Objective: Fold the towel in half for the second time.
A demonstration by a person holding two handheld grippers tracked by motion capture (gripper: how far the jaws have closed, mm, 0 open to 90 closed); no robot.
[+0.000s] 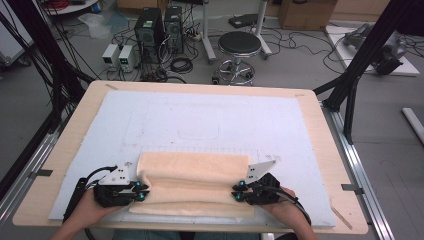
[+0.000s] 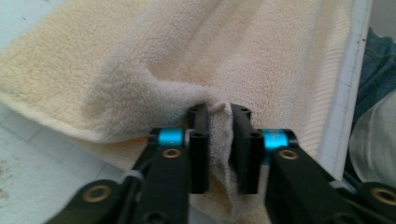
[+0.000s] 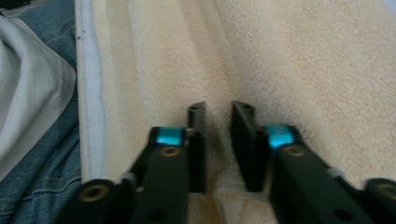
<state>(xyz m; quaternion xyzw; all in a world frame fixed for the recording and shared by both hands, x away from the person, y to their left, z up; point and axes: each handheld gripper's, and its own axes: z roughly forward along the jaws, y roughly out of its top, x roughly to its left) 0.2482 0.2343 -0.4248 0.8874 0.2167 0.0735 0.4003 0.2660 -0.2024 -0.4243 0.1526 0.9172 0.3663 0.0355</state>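
Both pairs of jaws pinch toweling: the left gripper [image 2: 218,112] has a bunched fold of the cream towel [image 1: 192,185] squeezed between its pads, and the right gripper [image 3: 218,112] is closed on a ridge of the same cloth at the opposite end. The towel lies along the near part of the white mat [image 1: 200,120], already doubled lengthwise, with a raised fold running between the 2 grippers.

By my reading, the step in hand is a fold: both ends of that ridge are gripped and ready to be carried. The next move calls for lifting both ends together, at 1 height, and keeping the cloth taut so the fold stays straight.

Its near edge sits just beside the mat's front border and the person's lap. Beyond the towel, the mat is bare right up to its far edge on the wooden table [image 1: 320,130], so the open room is forward.
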